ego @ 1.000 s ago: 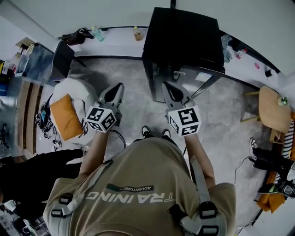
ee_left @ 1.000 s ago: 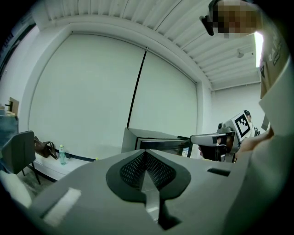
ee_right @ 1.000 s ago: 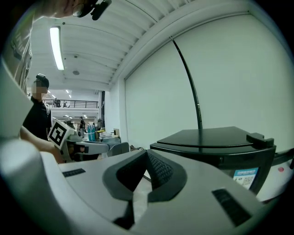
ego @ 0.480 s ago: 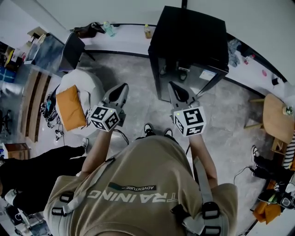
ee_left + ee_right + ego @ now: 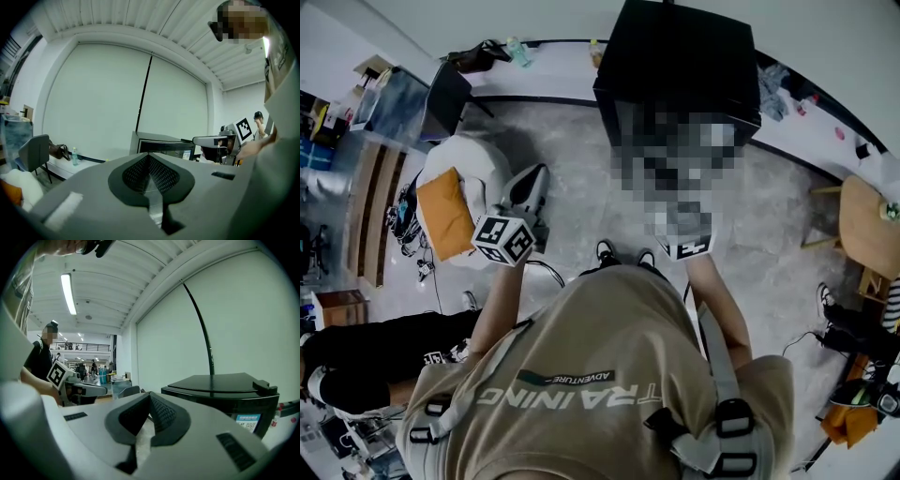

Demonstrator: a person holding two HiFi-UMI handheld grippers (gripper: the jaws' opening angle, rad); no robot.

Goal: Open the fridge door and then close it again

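Standing beyond left tool (image 5: 149,158), right tool (image 5: 149,398) (both closed): fridge (image 5: 675,56)

Left of you, an orange cushion (image 5: 445,214) lies on a white beanbag (image 5: 480,157); a wooden table (image 5: 865,225) stands right.

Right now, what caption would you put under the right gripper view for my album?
Right gripper, jaws together and empty, points toward the black fridge, not touching it.

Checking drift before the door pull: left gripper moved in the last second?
No, not noticeably. The left gripper sits beside the orange cushion, left of the fridge, as far from both as before.
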